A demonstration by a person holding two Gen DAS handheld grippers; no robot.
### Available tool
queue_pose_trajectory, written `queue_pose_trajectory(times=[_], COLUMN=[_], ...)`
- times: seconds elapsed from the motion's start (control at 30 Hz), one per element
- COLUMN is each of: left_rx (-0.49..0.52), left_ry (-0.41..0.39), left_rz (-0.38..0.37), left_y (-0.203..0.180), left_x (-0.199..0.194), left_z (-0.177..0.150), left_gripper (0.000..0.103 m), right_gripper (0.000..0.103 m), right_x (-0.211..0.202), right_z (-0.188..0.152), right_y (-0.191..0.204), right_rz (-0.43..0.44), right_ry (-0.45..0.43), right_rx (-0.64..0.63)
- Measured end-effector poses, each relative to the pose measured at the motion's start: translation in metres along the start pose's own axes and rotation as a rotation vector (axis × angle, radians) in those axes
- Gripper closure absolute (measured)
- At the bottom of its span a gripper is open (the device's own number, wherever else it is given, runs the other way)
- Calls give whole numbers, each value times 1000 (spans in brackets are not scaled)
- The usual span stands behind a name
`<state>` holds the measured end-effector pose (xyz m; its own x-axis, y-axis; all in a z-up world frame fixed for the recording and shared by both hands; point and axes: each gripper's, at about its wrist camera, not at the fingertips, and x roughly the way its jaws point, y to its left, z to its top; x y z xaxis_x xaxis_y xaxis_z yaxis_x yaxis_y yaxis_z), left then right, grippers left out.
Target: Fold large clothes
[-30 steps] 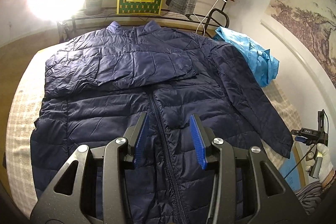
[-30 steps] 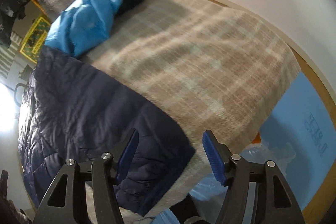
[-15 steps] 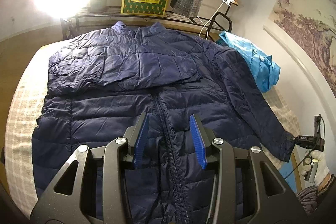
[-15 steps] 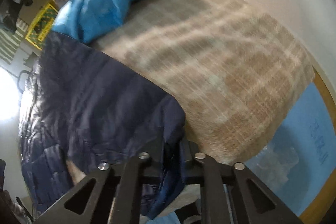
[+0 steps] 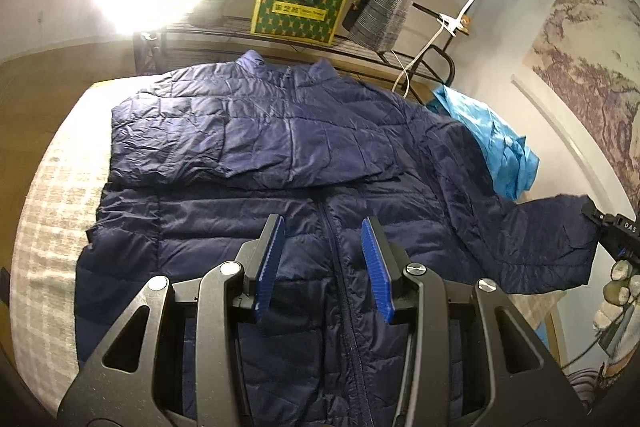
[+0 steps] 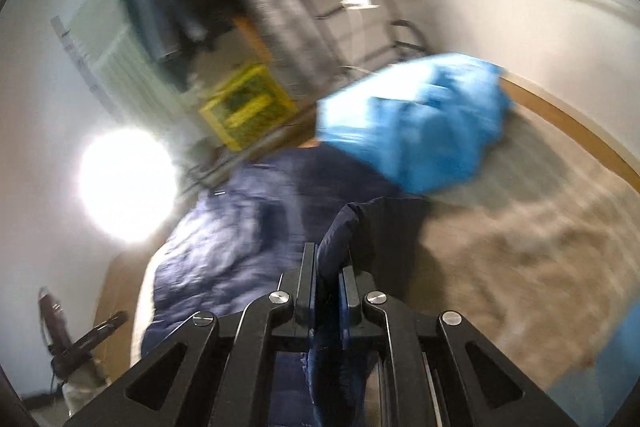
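A navy puffer jacket (image 5: 280, 155) lies face up on the bed, its left sleeve folded across the chest. My left gripper (image 5: 324, 259) is open and empty, hovering over the zipper near the hem. My right gripper (image 6: 328, 279) is shut on the cuff of the jacket's right sleeve (image 6: 360, 223) and holds it lifted off the bed; it also shows at the right edge of the left wrist view (image 5: 612, 227), with the sleeve (image 5: 540, 239) stretched out. The right wrist view is blurred.
A crumpled light blue garment (image 5: 492, 139) lies at the bed's far right corner. The plaid bedcover (image 5: 52, 211) shows around the jacket. A wire rack with a green and yellow box (image 5: 300, 7) stands behind the bed. Bright lamps glare at the back.
My right gripper closed on the sleeve cuff and lifted it up and away from the bed. My left gripper stayed open and rose slightly over the jacket.
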<state>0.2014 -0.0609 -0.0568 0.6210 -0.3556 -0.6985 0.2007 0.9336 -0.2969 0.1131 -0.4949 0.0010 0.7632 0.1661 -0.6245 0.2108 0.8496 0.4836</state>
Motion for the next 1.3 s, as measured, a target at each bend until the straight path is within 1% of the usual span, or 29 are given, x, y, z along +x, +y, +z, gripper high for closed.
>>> queue_pose_trajectory(times=[0.17, 0.23, 0.27, 0.33, 0.43, 0.53, 0.6, 0.73, 0.83, 0.87, 0.9, 0.93, 0.97, 1.0, 1.03, 1.1, 1.13, 1.17, 1.2, 1.3], left_rx=[-42, -56, -66, -92, -123, -149, -162, -183, -188, -189, -188, -188, -190, -194, -198, -206, -209, -213, -219, -219], left_ry=[-27, -34, -39, -49, -61, -68, -67, -52, -25, -15, -3, 6, 16, 28, 41, 75, 97, 118, 141, 206], left_rz=[8, 15, 18, 26, 39, 55, 69, 96, 103, 104, 101, 99, 99, 97, 83, 46, 26, 5, -14, -37], left_y=[19, 27, 31, 42, 55, 68, 75, 89, 94, 95, 96, 95, 95, 93, 91, 86, 82, 79, 75, 63], left_x=[-9, -11, -13, -16, -19, -21, -20, -15, -5, -2, 3, 6, 10, 16, 22, 34, 42, 50, 60, 87], left_z=[9, 12, 14, 18, 22, 24, 24, 22, 19, 17, 16, 14, 13, 10, 8, 4, 1, -1, -4, -12], left_gripper=[62, 62, 62, 62, 62, 62, 62, 62, 62, 62, 62, 62, 62, 62, 62, 62, 59, 54, 46, 45], right_gripper=[97, 97, 97, 97, 97, 97, 97, 97, 95, 93, 88, 78, 72, 65, 61, 59, 58, 58, 58, 58], right_x=[25, 43, 49, 72, 104, 130, 155, 193, 222, 231, 236, 240, 243, 241, 239, 226, 222, 215, 207, 187], right_z=[-6, -12, -14, -23, -36, -50, -60, -73, -83, -88, -91, -94, -95, -94, -92, -81, -76, -69, -61, -41], right_y=[67, 95, 102, 133, 166, 186, 202, 211, 209, 209, 209, 209, 208, 206, 206, 203, 202, 199, 194, 177], right_rz=[119, 184, 199, 245, 285, 312, 331, 349, 355, 353, 340, 316, 305, 308, 314, 344, 350, 355, 358, 347], right_ry=[12, 39, 49, 86, 142, 196, 244, 308, 370, 390, 397, 399, 403, 403, 400, 368, 356, 338, 314, 253], right_rx=[-79, -100, -111, -156, -208, -242, -257, -267, -241, -236, -240, -248, -252, -247, -241, -236, -235, -232, -224, -188])
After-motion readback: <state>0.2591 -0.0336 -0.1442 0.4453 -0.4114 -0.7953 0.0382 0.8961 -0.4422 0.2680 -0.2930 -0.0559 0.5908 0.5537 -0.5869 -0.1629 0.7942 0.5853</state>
